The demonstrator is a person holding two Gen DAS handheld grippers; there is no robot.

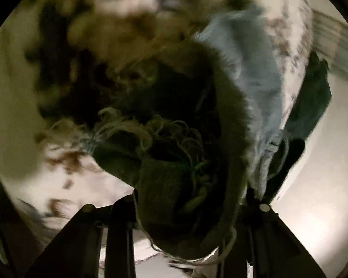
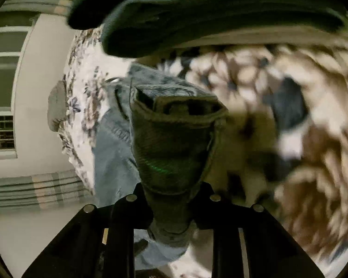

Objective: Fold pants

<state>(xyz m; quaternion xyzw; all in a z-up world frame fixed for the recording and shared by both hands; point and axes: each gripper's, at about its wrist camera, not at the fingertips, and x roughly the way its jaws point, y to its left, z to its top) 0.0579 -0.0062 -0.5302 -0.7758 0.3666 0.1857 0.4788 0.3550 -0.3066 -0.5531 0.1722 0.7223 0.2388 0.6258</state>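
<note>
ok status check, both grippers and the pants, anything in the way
Left gripper shut on frayed hem of jeans. Right gripper shut on another jeans edge. Jeans lifted over floral bedspread. Dark green garment close by; both views blurred.

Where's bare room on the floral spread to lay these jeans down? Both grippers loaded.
Left wrist view: floral bedspread shows bare left of the left gripper, below the frayed hem of the jeans. Right wrist view: blurred bare print right of the right gripper. Crowded: middle under the jeans, and the far edge under dark green clothing.
</note>
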